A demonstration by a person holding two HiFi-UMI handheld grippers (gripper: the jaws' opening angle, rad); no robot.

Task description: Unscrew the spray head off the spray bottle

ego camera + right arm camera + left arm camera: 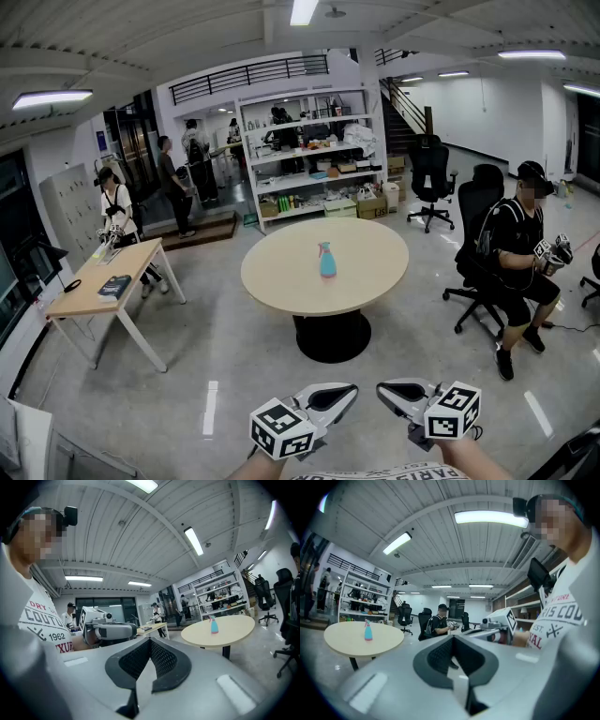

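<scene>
A blue spray bottle (326, 261) with a pink spray head stands upright near the middle of a round beige table (281, 274), a few steps ahead of me. Both grippers are held low and close to my body, far from the bottle. My left gripper (349, 391) and right gripper (384, 392) point toward each other, each shut with nothing between the jaws. The left gripper view shows its shut jaws (451, 641) and the bottle (368, 631) far off on the table (347, 643). In the right gripper view, past its own shut jaws (150, 643), the bottle (213, 625) looks small.
A person sits on a black office chair (478, 281) right of the table, holding grippers. Another black chair (429, 178) stands behind. A wooden desk (103, 286) is at the left, white shelving (314, 155) at the back. People stand at the back left.
</scene>
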